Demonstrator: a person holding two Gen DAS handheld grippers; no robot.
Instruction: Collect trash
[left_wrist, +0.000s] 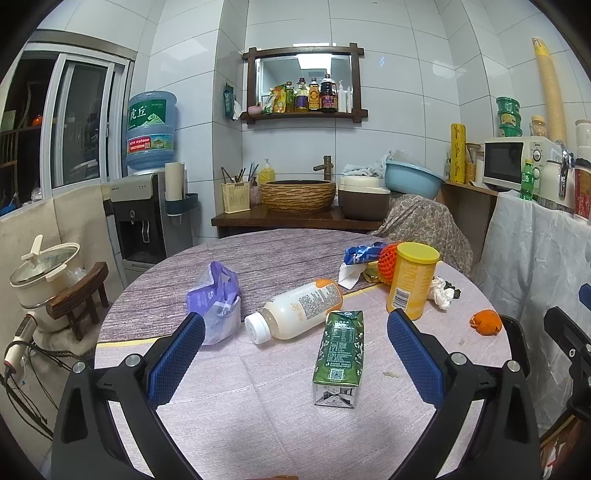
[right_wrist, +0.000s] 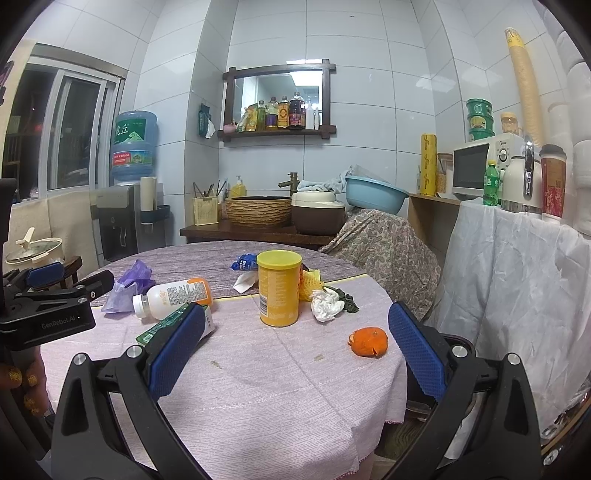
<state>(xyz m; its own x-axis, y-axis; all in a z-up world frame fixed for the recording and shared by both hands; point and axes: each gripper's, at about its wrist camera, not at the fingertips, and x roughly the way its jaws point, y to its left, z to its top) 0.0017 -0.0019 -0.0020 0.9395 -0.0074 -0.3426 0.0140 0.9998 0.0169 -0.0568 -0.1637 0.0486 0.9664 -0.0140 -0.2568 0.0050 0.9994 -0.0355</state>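
Trash lies on a round table (left_wrist: 258, 406). A green drink carton (left_wrist: 339, 358) lies flat between the open fingers of my left gripper (left_wrist: 295, 325). Behind it lie a white plastic bottle (left_wrist: 295, 312) on its side and a purple bag (left_wrist: 216, 295). A yellow canister (left_wrist: 412, 280) stands upright, with a crumpled tissue (left_wrist: 441, 291), an orange net and a blue wrapper (left_wrist: 362, 254) around it. My right gripper (right_wrist: 295, 321) is open and empty, with an orange peel (right_wrist: 369, 341) between its fingers and the canister (right_wrist: 279, 288) ahead.
A sink counter (left_wrist: 295, 218) with a woven basin stands behind the table. A water dispenser (left_wrist: 142, 214) is at the left, a pot on a stool (left_wrist: 48, 273) nearer. A cloth-covered shelf (right_wrist: 517, 266) with a microwave is at the right.
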